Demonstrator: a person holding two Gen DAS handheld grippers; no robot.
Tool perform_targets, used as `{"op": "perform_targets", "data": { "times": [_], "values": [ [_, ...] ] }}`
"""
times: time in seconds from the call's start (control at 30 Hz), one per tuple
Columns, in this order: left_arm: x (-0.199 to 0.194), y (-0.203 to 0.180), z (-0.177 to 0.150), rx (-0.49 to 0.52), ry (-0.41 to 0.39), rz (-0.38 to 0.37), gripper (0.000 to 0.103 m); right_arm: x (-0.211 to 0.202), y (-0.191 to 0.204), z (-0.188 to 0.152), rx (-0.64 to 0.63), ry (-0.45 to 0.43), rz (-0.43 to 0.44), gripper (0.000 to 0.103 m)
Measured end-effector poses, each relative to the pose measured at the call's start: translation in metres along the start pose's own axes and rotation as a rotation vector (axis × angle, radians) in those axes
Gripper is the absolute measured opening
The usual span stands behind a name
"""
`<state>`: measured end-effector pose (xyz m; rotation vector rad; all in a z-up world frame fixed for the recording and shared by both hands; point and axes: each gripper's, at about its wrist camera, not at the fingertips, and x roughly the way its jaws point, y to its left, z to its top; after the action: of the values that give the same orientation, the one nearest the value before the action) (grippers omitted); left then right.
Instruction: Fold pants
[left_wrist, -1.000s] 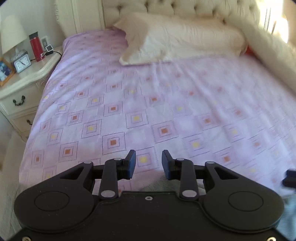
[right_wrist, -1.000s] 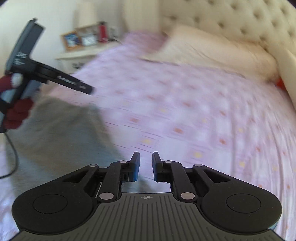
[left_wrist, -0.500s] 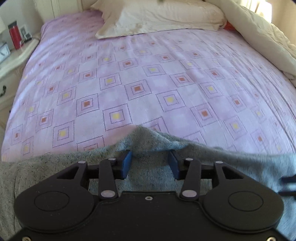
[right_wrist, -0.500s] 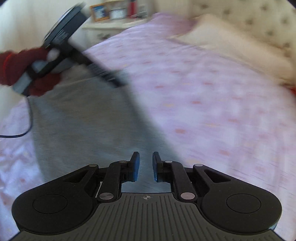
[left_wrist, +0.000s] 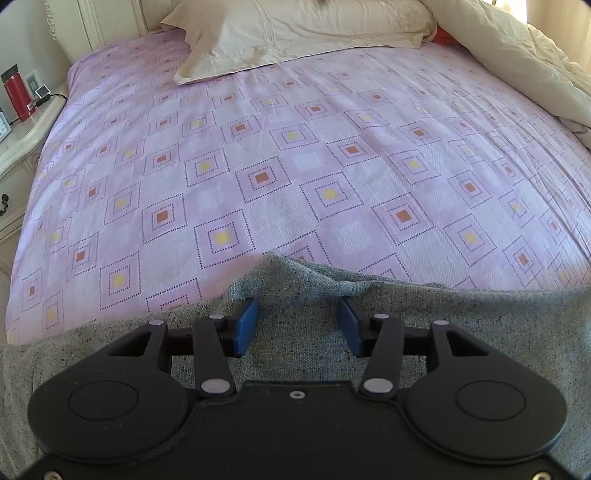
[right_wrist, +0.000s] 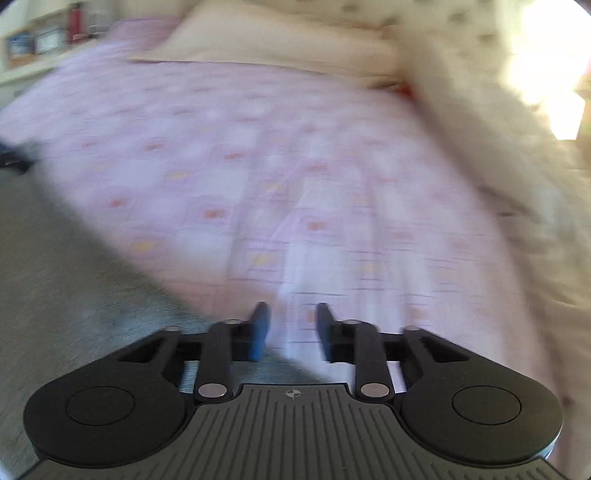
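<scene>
Grey knit: the pants (left_wrist: 303, 332) lie spread along the near edge of the bed, with a raised fold of cloth peaking just ahead of the left gripper.
Pants, right view: the same grey cloth (right_wrist: 74, 280) fills the lower left; its edge runs diagonally down to the left finger of the right gripper. The picture is blurred.
Left gripper (left_wrist: 299, 326): jaws about half open and just been opening; blue pads stand clear on either side of the cloth below them, pressing on nothing. Cloth lies between and under the fingers, not gripped.
Right gripper (right_wrist: 291, 330): jaws part open, narrower than the left, and just been opening; nothing is pinched. The left finger sits over the pants' edge, the right finger over bare sheet.
Sheet (left_wrist: 258, 177): lilac with dotted squares, flat beyond the pants.
Pillow (left_wrist: 295, 33): cream, at the head of the bed, well apart from the pants.
Duvet (left_wrist: 517, 62): cream, bunched along the right side.
Nightstand (left_wrist: 22, 129): left of the bed, with a red bottle (left_wrist: 14, 92) on it.
Change, left view: a second ago almost no grey cloth showed; now it covers the whole foreground, and the view tips further down at the bed.
Change, right view: the other gripper and red sleeve seen earlier at the left are gone from view.
</scene>
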<state>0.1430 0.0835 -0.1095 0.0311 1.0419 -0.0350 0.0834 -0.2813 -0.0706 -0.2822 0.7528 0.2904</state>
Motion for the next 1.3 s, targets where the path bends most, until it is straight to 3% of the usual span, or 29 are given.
{"op": "perform_targets", "data": {
  "times": [0.07, 0.17, 0.27, 0.33, 0.53, 0.7, 0.77, 0.83, 0.97, 1.17, 1.3],
  "values": [
    [0.0, -0.001, 0.0, 0.004, -0.002, 0.006, 0.056, -0.017, 0.019, -0.011, -0.035, -0.021, 0.065, 0.024],
    [0.0, -0.002, -0.001, 0.012, -0.004, 0.015, 0.057, -0.028, 0.035, -0.036, -0.062, -0.003, 0.082, 0.024],
    [0.0, -0.003, 0.0, 0.011, -0.001, 0.018, 0.057, -0.026, 0.02, -0.056, -0.022, -0.02, 0.024, 0.024],
    [0.0, -0.003, 0.0, 0.015, -0.002, 0.02, 0.057, -0.024, -0.007, -0.058, 0.014, -0.013, -0.069, 0.024],
    [0.0, -0.004, -0.001, 0.025, -0.006, 0.024, 0.057, -0.02, -0.108, -0.078, 0.311, 0.048, -0.317, 0.025],
    [0.0, -0.006, -0.002, 0.041, -0.01, 0.032, 0.057, -0.045, -0.118, -0.083, 0.396, -0.012, -0.329, 0.024],
    [0.0, -0.006, -0.001, 0.04, -0.009, 0.029, 0.057, -0.035, -0.117, -0.096, 0.428, 0.056, -0.322, 0.024],
    [0.0, -0.004, 0.0, 0.03, -0.007, 0.023, 0.057, -0.033, -0.115, -0.107, 0.449, 0.022, -0.328, 0.024],
    [-0.015, 0.003, -0.003, -0.029, 0.013, 0.007, 0.055, -0.03, -0.113, -0.101, 0.436, 0.037, -0.337, 0.024],
    [-0.066, 0.007, -0.062, -0.069, -0.011, 0.005, 0.055, -0.034, -0.113, -0.104, 0.45, 0.03, -0.337, 0.024],
    [-0.082, 0.002, -0.114, -0.054, 0.026, 0.012, 0.056, -0.034, -0.11, -0.105, 0.446, 0.025, -0.342, 0.024]
  ]
}}
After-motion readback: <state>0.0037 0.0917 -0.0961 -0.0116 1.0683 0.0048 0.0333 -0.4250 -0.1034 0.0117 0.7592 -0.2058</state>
